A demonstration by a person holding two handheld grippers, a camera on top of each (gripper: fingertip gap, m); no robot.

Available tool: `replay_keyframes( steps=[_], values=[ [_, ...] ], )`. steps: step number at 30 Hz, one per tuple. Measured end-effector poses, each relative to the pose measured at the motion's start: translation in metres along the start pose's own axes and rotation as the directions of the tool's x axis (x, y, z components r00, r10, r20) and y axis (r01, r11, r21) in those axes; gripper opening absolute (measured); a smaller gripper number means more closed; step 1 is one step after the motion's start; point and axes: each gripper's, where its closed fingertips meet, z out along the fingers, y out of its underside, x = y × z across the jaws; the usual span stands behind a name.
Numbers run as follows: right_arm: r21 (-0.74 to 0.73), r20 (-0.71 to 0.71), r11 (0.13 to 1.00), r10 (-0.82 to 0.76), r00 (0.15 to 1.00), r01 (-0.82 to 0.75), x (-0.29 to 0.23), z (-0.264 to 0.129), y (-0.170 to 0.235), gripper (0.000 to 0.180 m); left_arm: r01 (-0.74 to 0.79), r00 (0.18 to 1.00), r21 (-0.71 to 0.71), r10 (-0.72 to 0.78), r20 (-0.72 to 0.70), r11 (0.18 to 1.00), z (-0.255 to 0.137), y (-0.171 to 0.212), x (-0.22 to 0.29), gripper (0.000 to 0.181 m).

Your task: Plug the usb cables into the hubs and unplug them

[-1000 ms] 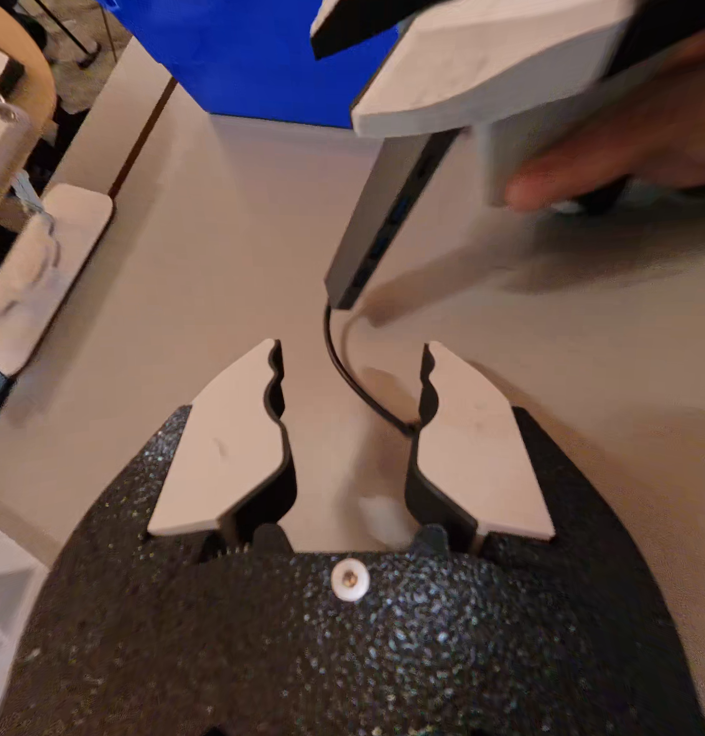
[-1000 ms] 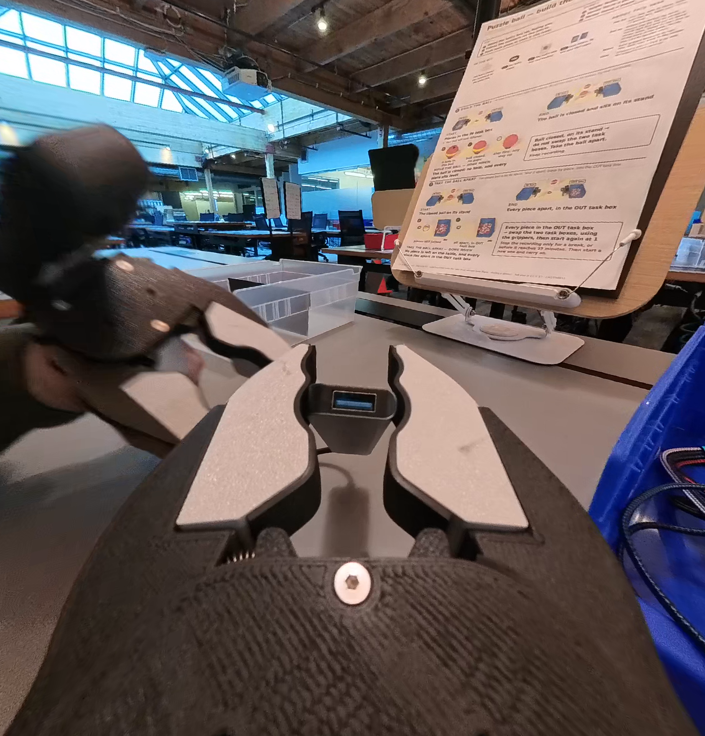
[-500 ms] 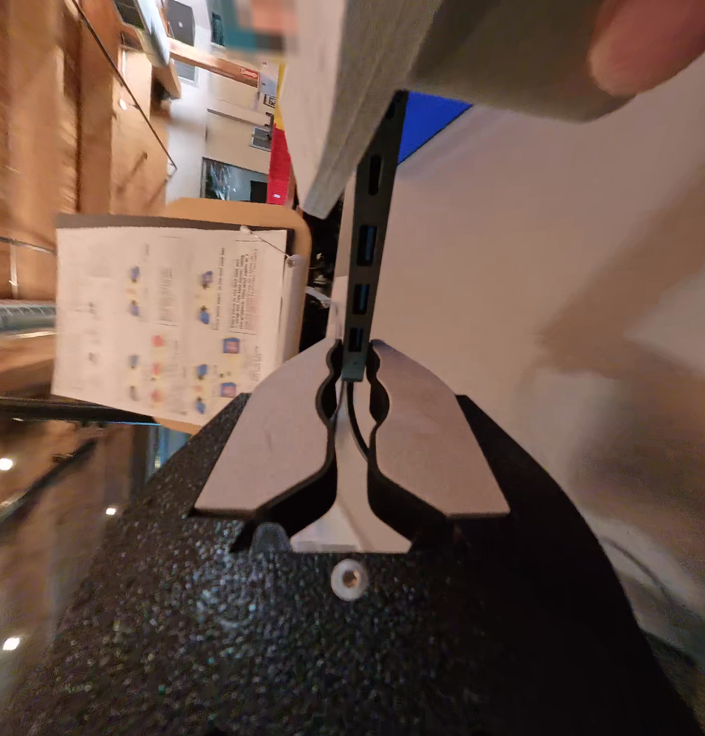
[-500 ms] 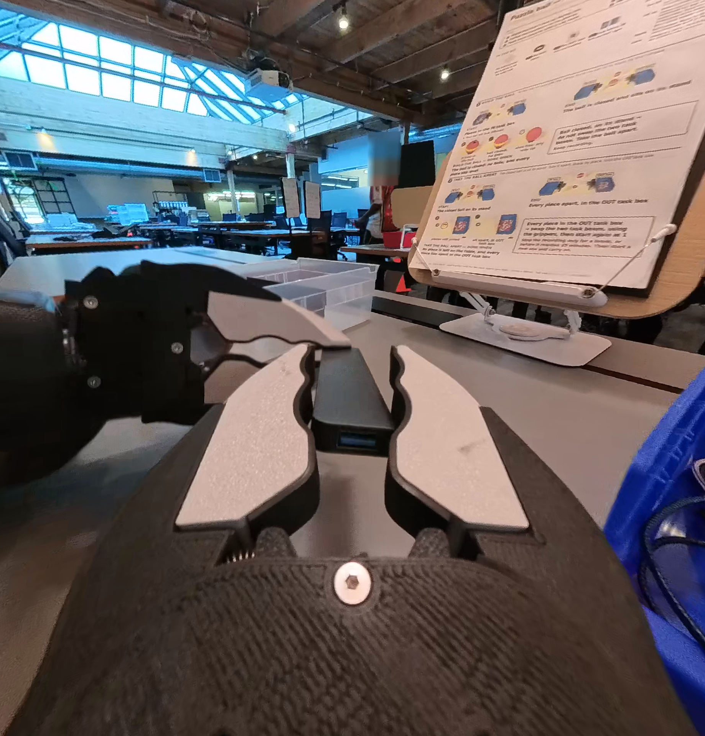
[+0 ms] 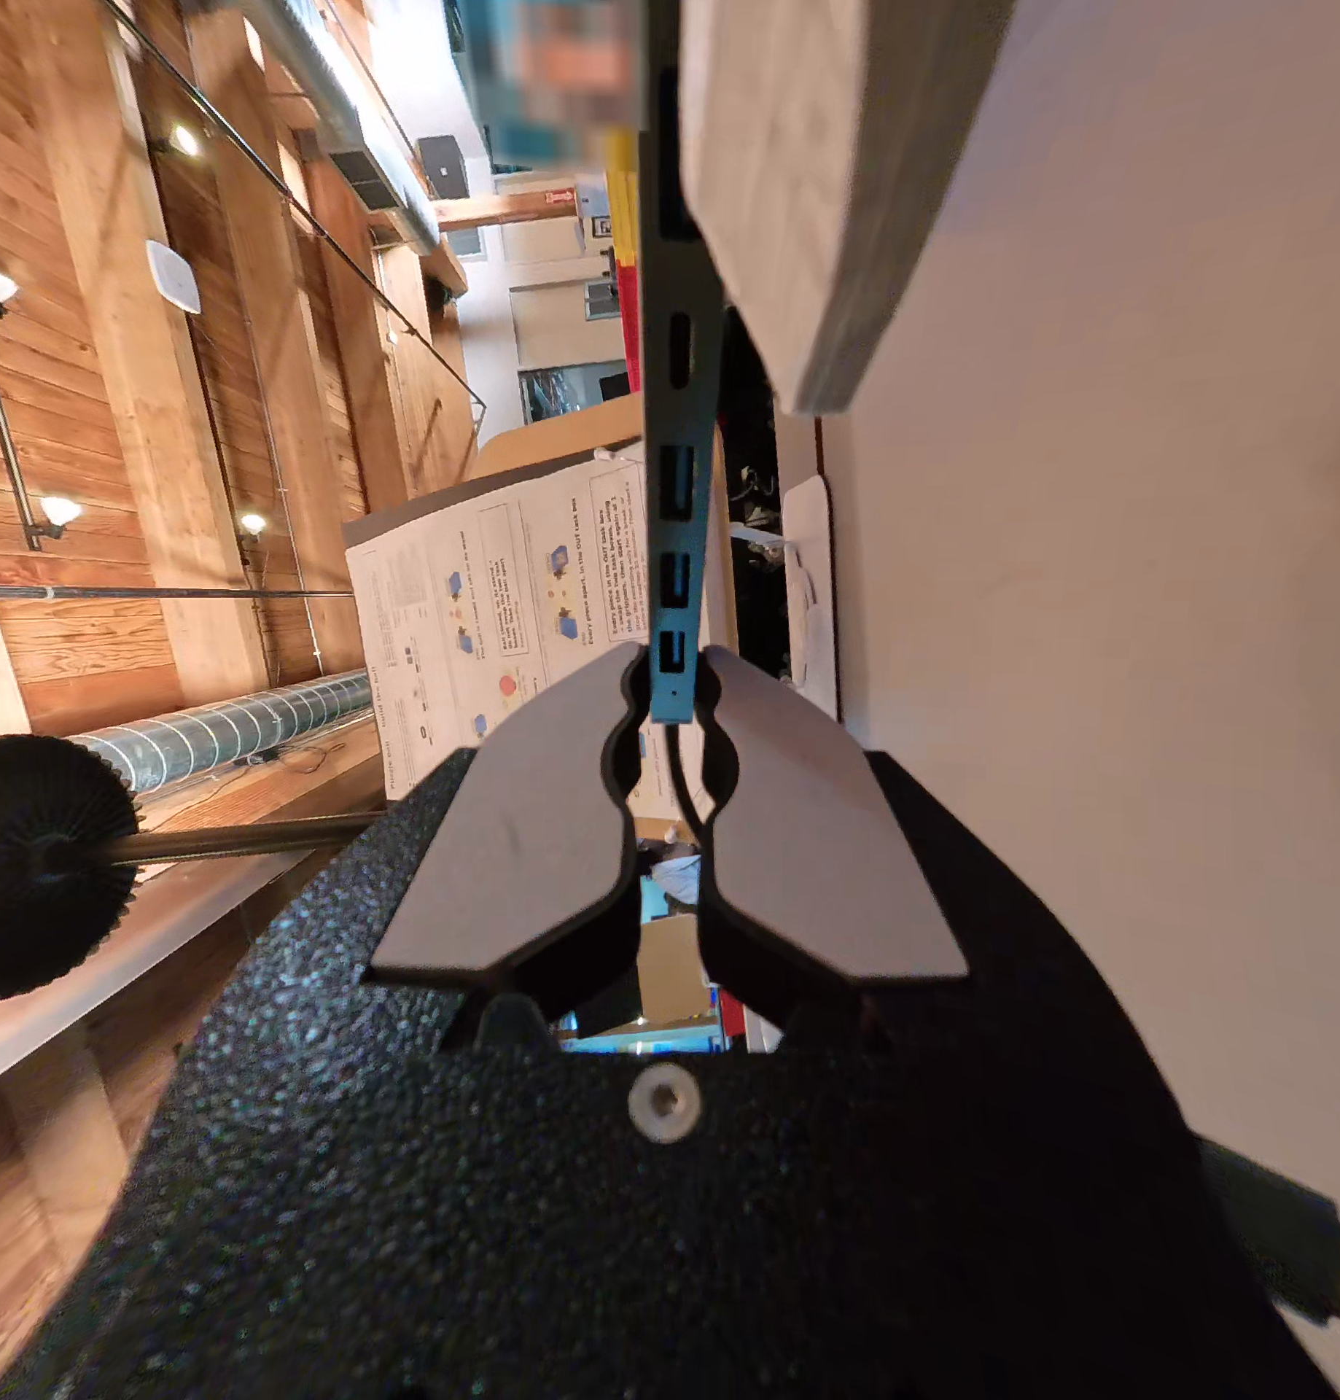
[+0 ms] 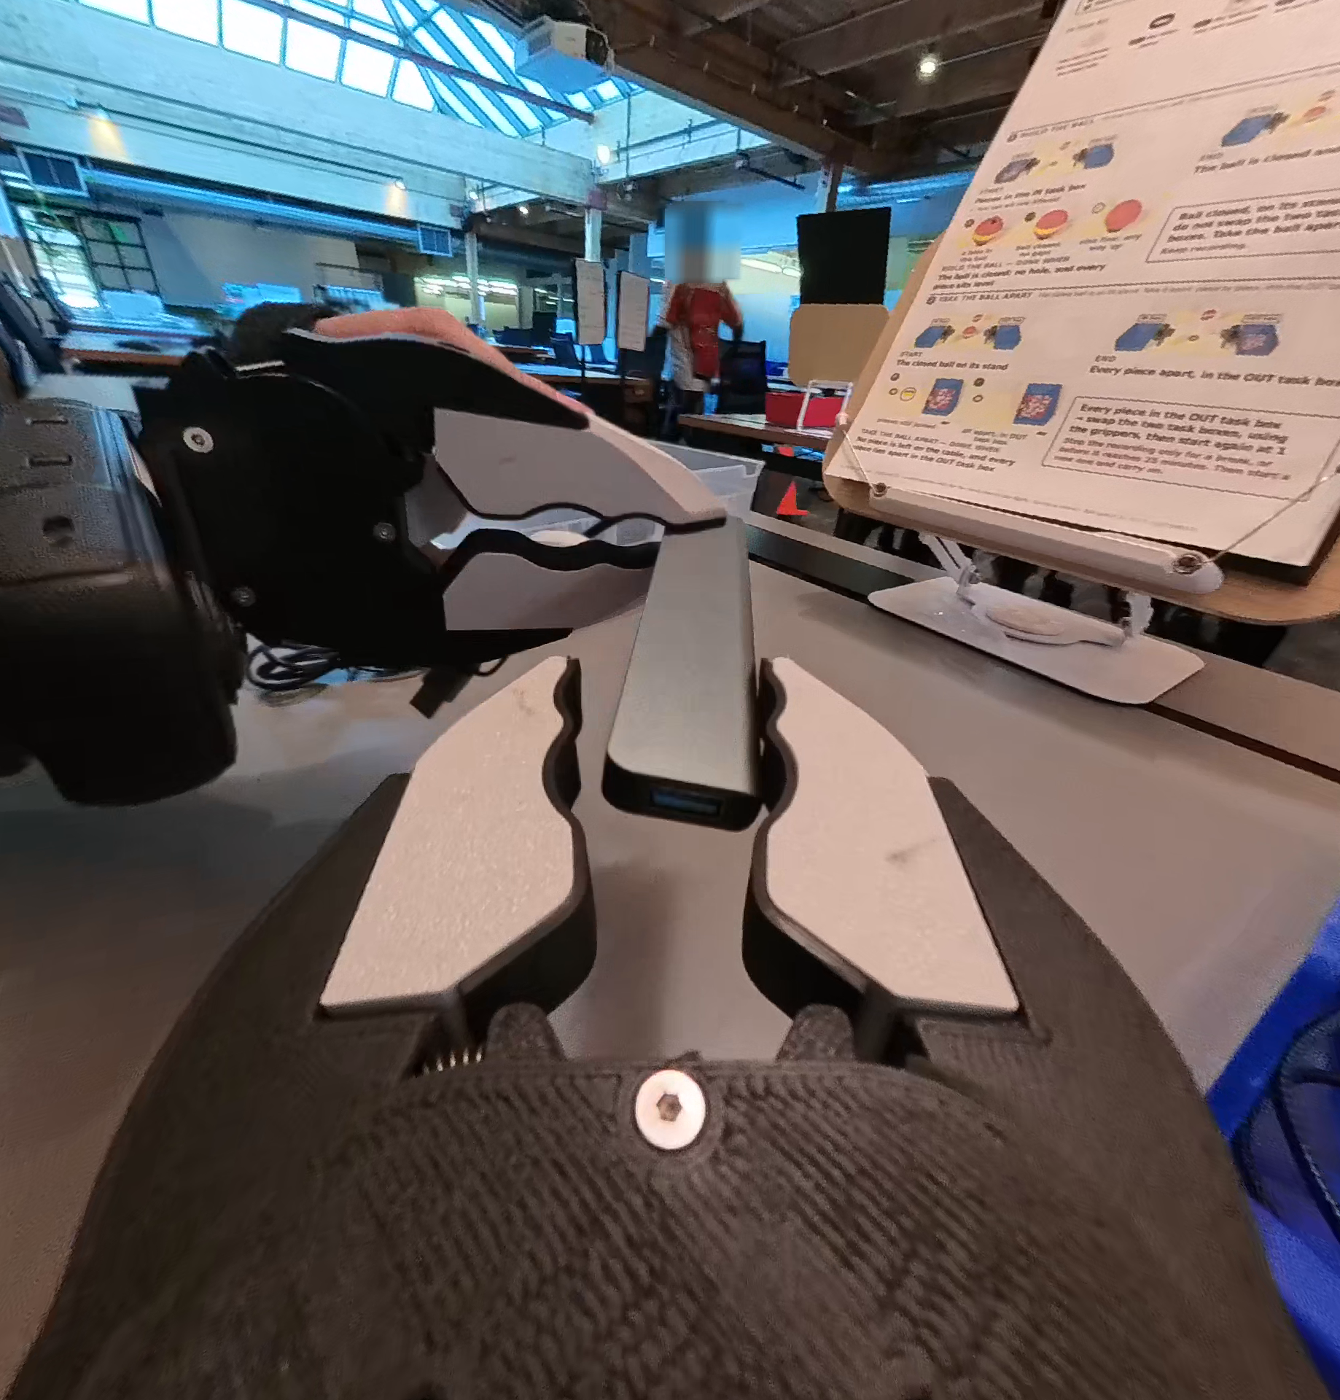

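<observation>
A slim grey USB hub [image 6: 686, 682] is held above the table between both grippers. My right gripper [image 6: 671, 674] is shut on the end with a single blue port. My left gripper [image 6: 682, 534], rolled on its side, is shut on the far end, where the black cable [image 5: 682, 780] leaves. In the left wrist view the hub [image 5: 678, 576] rises from my left gripper [image 5: 674, 667] with several side ports facing the camera. A finger of the right gripper [image 5: 841, 189] shows at the top. No plug sits in any visible port.
The grey table [image 6: 1030, 818] lies below. A printed sheet on a wooden stand [image 6: 1106, 341] stands at the back right, on a white base [image 6: 1030, 636]. A blue bin with cables [image 6: 1326, 1060] is at the right edge. Clear bins [image 6: 716, 462] sit behind. My right fingertips sit around 8 cm from my left ones.
My left gripper was open over the table. It has rolled sideways and shut on the hub's cable end. The right gripper has tilted the hub so that it points away.
</observation>
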Motion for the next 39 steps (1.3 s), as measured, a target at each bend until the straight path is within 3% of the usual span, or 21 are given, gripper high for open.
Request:
replay_keyframes(
  steps=[11,18,21,34,39],
  values=[
    [-0.053,-0.080,0.999,-0.008,0.997,0.004,0.007,0.002,0.006,0.036,-0.026,0.999,-0.024,0.027,0.042,0.999,0.006,0.001,-0.001,0.010],
    [-0.042,-0.077,0.998,0.037,0.996,-0.040,0.008,0.001,0.005,0.036,0.077,0.996,0.000,-0.077,0.044,0.997,0.011,0.000,-0.001,0.011],
    [0.005,-0.062,0.996,0.092,0.994,-0.092,0.010,-0.001,0.000,0.035,0.010,0.995,-0.015,-0.008,0.096,1.000,0.010,-0.001,-0.005,0.010],
    [0.074,-0.110,0.993,0.097,0.989,-0.089,0.013,-0.003,-0.007,0.044,0.016,0.988,-0.006,-0.015,0.151,1.000,0.011,-0.002,-0.011,0.010],
    [0.069,-0.094,0.995,0.081,0.992,-0.075,0.009,-0.002,-0.007,0.036,-0.011,0.991,-0.005,0.011,0.137,1.000,0.010,-0.003,-0.006,0.009]
  ],
)
